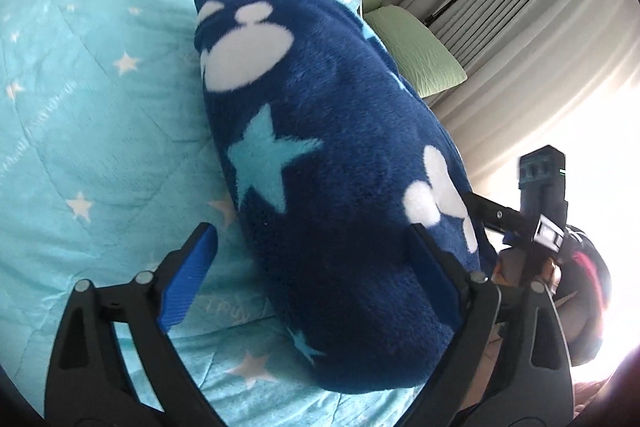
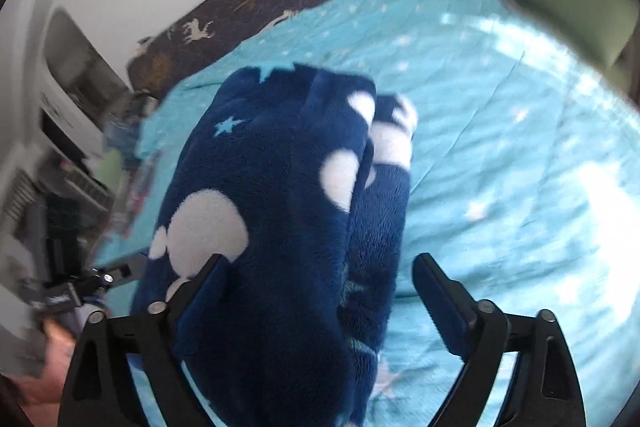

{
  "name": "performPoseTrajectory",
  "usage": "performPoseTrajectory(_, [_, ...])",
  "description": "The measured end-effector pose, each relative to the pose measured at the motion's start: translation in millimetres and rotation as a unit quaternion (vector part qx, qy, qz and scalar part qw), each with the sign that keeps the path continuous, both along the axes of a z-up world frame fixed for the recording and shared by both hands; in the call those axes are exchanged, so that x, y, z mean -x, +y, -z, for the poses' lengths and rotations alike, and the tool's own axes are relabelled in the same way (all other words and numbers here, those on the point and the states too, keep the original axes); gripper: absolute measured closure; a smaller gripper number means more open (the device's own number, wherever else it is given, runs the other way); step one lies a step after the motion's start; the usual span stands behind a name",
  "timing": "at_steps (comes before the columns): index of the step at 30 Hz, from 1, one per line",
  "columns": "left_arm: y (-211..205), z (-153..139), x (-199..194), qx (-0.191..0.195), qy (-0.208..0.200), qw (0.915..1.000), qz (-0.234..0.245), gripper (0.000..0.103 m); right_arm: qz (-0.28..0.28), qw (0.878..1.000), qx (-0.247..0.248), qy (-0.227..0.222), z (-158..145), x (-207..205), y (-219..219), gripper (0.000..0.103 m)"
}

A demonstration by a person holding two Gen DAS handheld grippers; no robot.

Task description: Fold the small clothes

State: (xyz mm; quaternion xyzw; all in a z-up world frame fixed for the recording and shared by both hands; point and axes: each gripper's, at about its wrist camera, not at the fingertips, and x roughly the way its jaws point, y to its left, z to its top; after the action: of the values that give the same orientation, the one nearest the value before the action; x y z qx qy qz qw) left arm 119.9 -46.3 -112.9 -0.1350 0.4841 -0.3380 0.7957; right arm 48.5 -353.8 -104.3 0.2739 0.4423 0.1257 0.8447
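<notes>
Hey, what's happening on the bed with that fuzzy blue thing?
A person is folding a navy fleece garment with white and light-blue star prints on a turquoise star-patterned quilt, using two handheld grippers. The garment lies bunched in a thick fold. The left gripper and the right gripper are both open, straddling its near end without clamping it.

Your left gripper [image 1: 316, 259] points steeply downward with its jaws spread wide; its left finger [image 1: 192, 275] stands clear, and whether the right finger presses on anything cannot be told. Your right gripper [image 2: 320, 291] is pitched down alike, jaws just as wide, its right finger [image 2: 440, 303] free. Beyond the left gripper's right finger, part of your right gripper and the hand [image 1: 516, 267] holding it show.
</notes>
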Motion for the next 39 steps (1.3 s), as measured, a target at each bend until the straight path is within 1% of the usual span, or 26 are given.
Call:
performPoseTrajectory(2, [-1, 5, -5, 0.002, 0.009, 1.0000, 0.003, 0.001, -0.014, 0.998, -0.053, 0.014, 12, -10, -11, 0.003])
performPoseTrajectory(3, [-2, 7, -7, 0.001, 0.011, 0.9999, 0.005, 0.000, -0.027, 0.996, -0.079, 0.021, 19, -17, -16, 0.001])
performPoseTrajectory(5, [-5, 12, -12, 0.005, 0.019, 0.9997, 0.014, 0.000, -0.046, 0.992, -0.116, 0.033, 32, -28, -22, 0.001])
performPoseTrajectory(6, [-6, 14, -14, 0.011, 0.027, 0.9994, 0.018, 0.000, -0.059, 0.988, -0.139, 0.040, 39, -34, -23, 0.000])
performPoseTrajectory(7, [-6, 16, -15, 0.016, 0.033, 0.9991, 0.021, 0.000, -0.074, 0.981, -0.171, 0.051, 50, -41, -25, 0.000])
performPoseTrajectory(9, [-7, 21, -22, 0.031, 0.053, 0.9976, 0.031, 0.000, -0.080, 0.975, -0.199, 0.053, 58, -49, -29, 0.000])
performPoseTrajectory(13, [-12, 31, -37, 0.055, 0.083, 0.9940, 0.044, 0.000, -0.112, 0.973, -0.196, 0.054, 55, -65, -26, 0.000])
performPoseTrajectory(15, [-16, 37, -43, 0.068, 0.096, 0.9918, 0.050, 0.000, -0.130, 0.969, -0.203, 0.055, 56, -73, -25, 0.000])
performPoseTrajectory(18, [-23, 39, -50, 0.079, 0.101, 0.9900, 0.060, 0.000, -0.138, 0.964, -0.221, 0.056, 59, -84, -27, 0.000])
performPoseTrajectory(20, [-27, 40, -56, 0.085, 0.100, 0.9890, 0.068, 0.000, -0.142, 0.963, -0.224, 0.056, 58, -91, -26, 0.000])
performPoseTrajectory(24, [-29, 45, -66, 0.099, 0.110, 0.9863, 0.074, 0.000, -0.150, 0.964, -0.215, 0.046, 55, -101, -18, 0.000])
performPoseTrajectory(28, [-32, 42, -70, 0.101, 0.109, 0.9863, 0.071, 0.000, -0.148, 0.970, -0.192, 0.028, 48, -101, -8, 0.000])
performPoseTrajectory(29, [-35, 39, -70, 0.100, 0.106, 0.9869, 0.069, 0.002, -0.145, 0.971, -0.191, 0.022, 46, -91, -8, 0.002])
performPoseTrajectory(30, [-35, 36, -68, 0.101, 0.100, 0.9876, 0.066, 0.004, -0.140, 0.971, -0.192, 0.017, 44, -80, -6, 0.007])
performPoseTrajectory(31, [-34, 30, -66, 0.101, 0.092, 0.9885, 0.064, 0.009, -0.135, 0.971, -0.198, 0.015, 42, -78, -7, 0.011])
performPoseTrajectory(32, [-33, 22, -63, 0.103, 0.078, 0.9897, 0.062, 0.013, -0.124, 0.971, -0.203, 0.013, 38, -74, -8, 0.015])
performPoseTrajectory(33, [-33, 13, -61, 0.102, 0.063, 0.9908, 0.063, 0.014, -0.118, 0.973, -0.200, 0.007, 32, -70, -5, 0.019])
performPoseTrajectory(34, [-33, 0, -57, 0.101, 0.044, 0.9918, 0.065, 0.015, -0.113, 0.975, -0.191, -0.010, 19, -62, -5, 0.020])
performPoseTrajectory(35, [-33, -7, -54, 0.100, 0.036, 0.9921, 0.066, 0.015, -0.112, 0.975, -0.188, -0.026, 10, -57, -4, 0.025])
performPoseTrajectory(37, [-36, -32, -49, 0.101, 0.007, 0.9923, 0.072, 0.015, -0.112, 0.975, -0.183, -0.061, -18, -47, -4, 0.026])
performPoseTrajectory(39, [-36, -57, -47, 0.102, -0.022, 0.9919, 0.072, 0.015, -0.116, 0.974, -0.168, -0.099, -52, -39, -5, 0.026])
